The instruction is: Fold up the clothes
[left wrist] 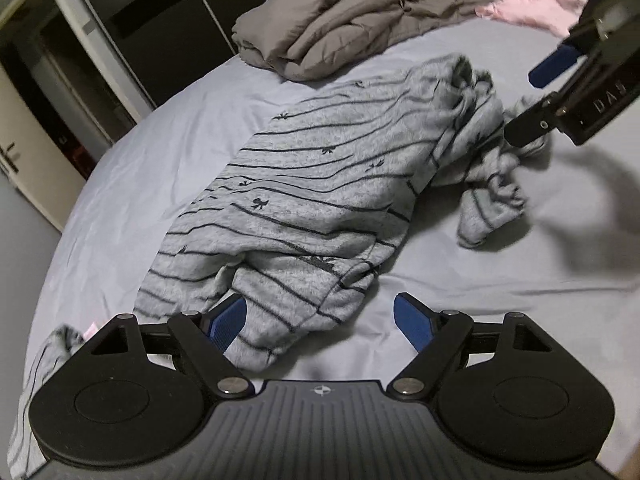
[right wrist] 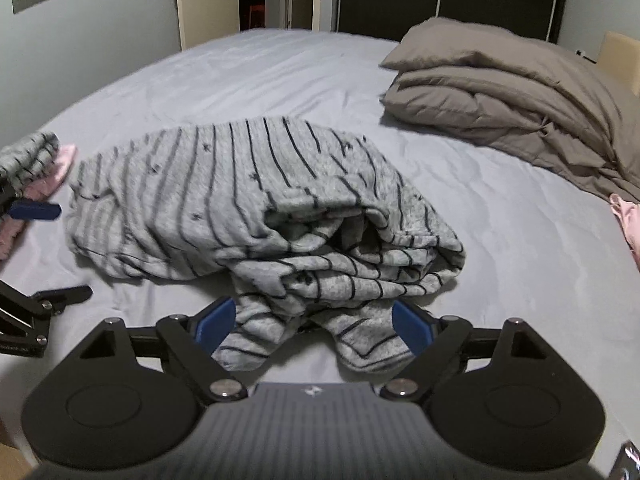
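A grey sweater with thin dark stripes [left wrist: 320,184] lies crumpled on the bed sheet [left wrist: 140,168]. My left gripper [left wrist: 320,320] is open at its near hem; the left finger touches the fabric and the right finger stands over bare sheet. In the right wrist view the sweater [right wrist: 240,184] is bunched, with rolled folds and two loose ends lying between the wide-open fingers of my right gripper [right wrist: 314,322]. Each gripper shows in the other view: the right one [left wrist: 520,104] at the sweater's far bunched end, the left one [right wrist: 74,250] at the left edge.
A folded brown duvet [right wrist: 500,92] fills the far side of the bed. A pink garment [left wrist: 536,0] lies beside it. Another grey striped piece with pink cloth [right wrist: 36,156] sits near the left gripper. Dark wardrobe doors [left wrist: 160,12] and a doorway stand past the bed.
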A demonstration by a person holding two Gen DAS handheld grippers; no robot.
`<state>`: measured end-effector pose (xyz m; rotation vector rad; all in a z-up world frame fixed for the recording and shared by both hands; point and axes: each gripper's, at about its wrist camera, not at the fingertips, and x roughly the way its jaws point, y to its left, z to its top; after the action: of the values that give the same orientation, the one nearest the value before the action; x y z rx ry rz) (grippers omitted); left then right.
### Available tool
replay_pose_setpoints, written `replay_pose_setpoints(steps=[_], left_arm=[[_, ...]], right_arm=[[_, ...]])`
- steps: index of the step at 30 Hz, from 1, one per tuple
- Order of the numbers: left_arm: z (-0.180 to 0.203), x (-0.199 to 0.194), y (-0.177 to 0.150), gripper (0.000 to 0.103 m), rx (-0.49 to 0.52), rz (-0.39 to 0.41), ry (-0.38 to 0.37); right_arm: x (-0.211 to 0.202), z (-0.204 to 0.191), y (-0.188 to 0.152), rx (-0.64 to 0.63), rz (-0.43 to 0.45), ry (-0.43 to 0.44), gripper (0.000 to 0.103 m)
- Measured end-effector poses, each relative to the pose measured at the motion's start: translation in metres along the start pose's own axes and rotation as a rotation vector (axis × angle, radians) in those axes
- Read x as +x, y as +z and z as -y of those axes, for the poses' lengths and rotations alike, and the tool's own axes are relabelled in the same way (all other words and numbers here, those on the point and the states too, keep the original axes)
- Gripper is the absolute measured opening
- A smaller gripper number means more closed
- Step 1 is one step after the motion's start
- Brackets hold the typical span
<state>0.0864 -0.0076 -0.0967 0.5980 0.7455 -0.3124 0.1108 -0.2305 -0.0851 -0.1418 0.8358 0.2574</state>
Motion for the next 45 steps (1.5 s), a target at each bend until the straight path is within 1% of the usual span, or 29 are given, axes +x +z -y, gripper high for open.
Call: replay_pose_setpoints(steps=[3, 6, 8, 9, 10, 11, 13, 14, 16, 17, 18, 20, 22, 24, 27, 29, 33, 35, 37, 38, 39, 43, 45], left_arm=[[0.001, 0.019, 0.001, 0.081, 0.043, -0.008, 0.033], [-0.007, 0.034, 0.003, 0.081, 0.025, -0.008, 0.043], [-0.014, 0.042, 0.006, 0.07, -0.002, -0.022, 0.031], [-0.018, 0.045, 0.007, 0.059, -0.016, -0.031, 0.021], [-0.022, 0.043, 0.01, 0.05, -0.032, -0.03, 0.014], [-0.026, 0.04, 0.012, 0.045, -0.048, -0.029, 0.006], [-0.034, 0.036, 0.017, 0.028, -0.08, -0.027, -0.01], [-0.039, 0.033, 0.019, 0.024, -0.096, -0.026, -0.018], [-0.047, 0.029, 0.023, 0.013, -0.127, -0.024, -0.034], [-0.051, 0.026, 0.026, 0.011, -0.143, -0.023, -0.042], [-0.055, 0.024, 0.028, 0.01, -0.159, -0.023, -0.05], [-0.064, 0.019, 0.033, 0.008, -0.192, -0.018, -0.064], [-0.075, -0.002, 0.037, 0.007, -0.242, 0.027, -0.062], [-0.086, -0.024, 0.039, 0.006, -0.294, 0.076, -0.059], [-0.103, -0.058, 0.043, 0.004, -0.373, 0.15, -0.055], [-0.114, -0.08, 0.046, 0.004, -0.424, 0.199, -0.052], [-0.124, -0.126, 0.047, 0.004, -0.478, 0.303, -0.041], [-0.127, -0.144, 0.045, 0.004, -0.497, 0.333, -0.046], [-0.131, -0.159, 0.044, 0.004, -0.515, 0.36, -0.052], [-0.137, -0.15, 0.052, 0.004, -0.526, 0.36, -0.057], [-0.137, -0.153, 0.049, 0.004, -0.533, 0.354, -0.065], [-0.123, -0.153, 0.038, 0.004, -0.457, 0.285, -0.123], [-0.115, -0.153, 0.033, 0.004, -0.418, 0.249, -0.153]], right_arm=[[0.018, 0.004, 0.003, -0.013, -0.017, -0.001, 0.088], [0.028, 0.006, 0.008, -0.018, -0.027, 0.021, 0.09], [0.034, 0.007, 0.011, -0.021, -0.033, 0.036, 0.088], [0.037, 0.007, 0.013, -0.022, -0.036, 0.044, 0.086], [0.041, 0.008, 0.014, -0.024, -0.039, 0.051, 0.075], [0.044, 0.008, 0.016, -0.025, -0.043, 0.058, 0.061], [0.05, 0.008, 0.019, -0.028, -0.049, 0.071, 0.052], [0.05, 0.006, 0.021, -0.028, -0.052, 0.072, 0.043], [0.044, 0.008, 0.026, -0.023, -0.057, 0.076, 0.034], [0.041, 0.011, 0.028, -0.011, -0.053, 0.08, 0.03], [0.036, 0.014, 0.031, 0.005, -0.044, 0.081, 0.028], [0.023, 0.021, 0.037, 0.043, -0.019, 0.084, 0.02], [0.006, 0.025, 0.044, 0.071, 0.017, 0.084, 0.01], [-0.015, 0.028, 0.052, 0.094, 0.064, 0.084, 0.006], [-0.047, 0.033, 0.061, 0.136, 0.139, 0.099, 0.005], [-0.07, 0.034, 0.067, 0.159, 0.179, 0.095, 0.0], [-0.109, 0.041, 0.074, 0.211, 0.27, 0.11, 0.0], [-0.126, 0.045, 0.076, 0.232, 0.302, 0.118, 0.0], [-0.134, 0.047, 0.072, 0.249, 0.304, 0.118, 0.001], [-0.135, 0.049, 0.069, 0.259, 0.293, 0.116, 0.002], [-0.133, 0.05, 0.065, 0.269, 0.273, 0.114, 0.004], [-0.115, 0.057, 0.05, 0.285, 0.175, 0.088, 0.005], [-0.106, 0.058, 0.043, 0.28, 0.14, 0.072, 0.005]])
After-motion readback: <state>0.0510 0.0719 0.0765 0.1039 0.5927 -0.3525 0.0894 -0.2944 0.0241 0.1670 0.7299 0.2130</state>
